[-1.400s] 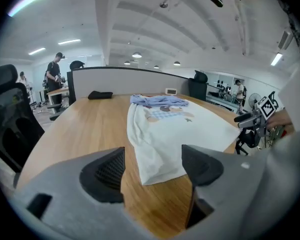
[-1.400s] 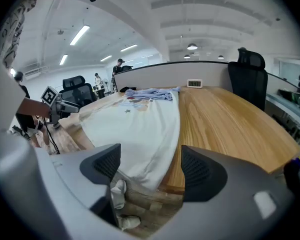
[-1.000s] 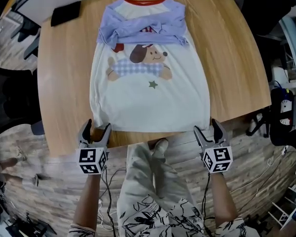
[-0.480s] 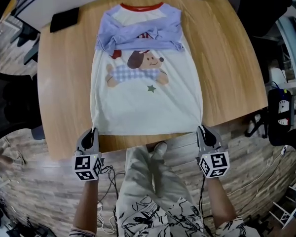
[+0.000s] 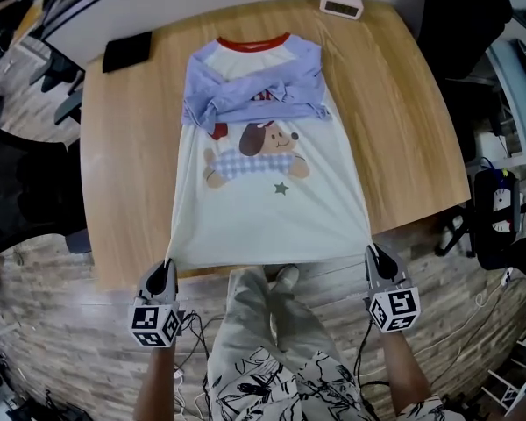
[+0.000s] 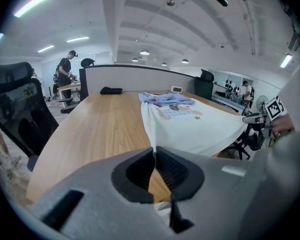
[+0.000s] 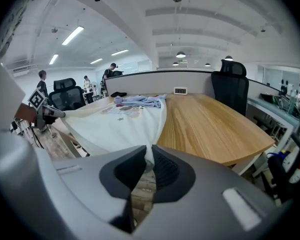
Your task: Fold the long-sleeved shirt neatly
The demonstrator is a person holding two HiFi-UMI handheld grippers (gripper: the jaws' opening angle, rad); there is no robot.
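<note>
A cream long-sleeved shirt (image 5: 272, 209) with a dog print lies face up on the wooden table (image 5: 403, 121), its lilac sleeves folded across the chest. My left gripper (image 5: 167, 264) is shut on the hem's left corner and my right gripper (image 5: 371, 251) on its right corner; both have just closed on the cloth. The hem is lifted off the table's near edge and stretched taut between them. In the left gripper view the shirt (image 6: 190, 126) runs away from the pinched jaws (image 6: 154, 151). In the right gripper view the shirt (image 7: 120, 124) leads off from the jaws (image 7: 150, 154).
A black flat object (image 5: 127, 51) lies at the table's far left and a small white clock (image 5: 341, 4) at the far edge. Black office chairs (image 5: 22, 191) stand to the left and a dark chair (image 5: 465, 24) at the right. My legs are under the hem.
Both grippers went from open at the hem corners to shut on them, then rose and drew back toward me, lifting and tightening the hem.
</note>
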